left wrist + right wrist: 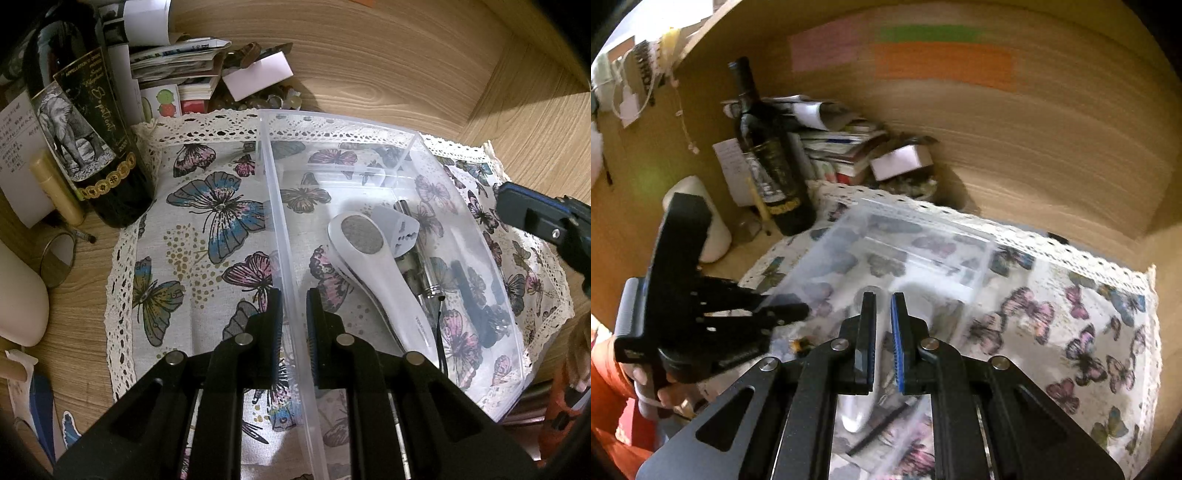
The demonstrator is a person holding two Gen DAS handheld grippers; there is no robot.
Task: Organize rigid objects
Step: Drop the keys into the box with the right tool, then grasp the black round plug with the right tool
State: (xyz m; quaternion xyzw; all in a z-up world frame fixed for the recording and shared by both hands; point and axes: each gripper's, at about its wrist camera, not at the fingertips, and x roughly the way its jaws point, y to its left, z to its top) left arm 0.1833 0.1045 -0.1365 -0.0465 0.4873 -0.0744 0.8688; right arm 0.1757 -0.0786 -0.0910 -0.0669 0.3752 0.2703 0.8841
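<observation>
A clear plastic box (pixel 476 236) stands on a butterfly-print cloth (pixel 207 229). In it lie a white handled tool (pixel 373 258), a white adapter plug (pixel 400 232), a slim metal cylinder (pixel 424 273) and dark objects (pixel 476 302). My left gripper (pixel 294 295) straddles the box's left wall, its jaws closed on it. My right gripper (pixel 882 299) hovers above the box (pixel 849 236) with jaws narrowly apart and nothing between them; the white tool (pixel 855 410) lies below it. The right gripper also shows in the left wrist view (pixel 543 218).
A dark wine bottle (pixel 88 122) stands left of the cloth, with a stack of papers and small boxes (pixel 184 70) behind. A white rounded object (pixel 18 295), a lip balm tube (pixel 55 188) and a metal ring (pixel 59 258) lie at the left. Wooden walls (pixel 1015 155) enclose the desk.
</observation>
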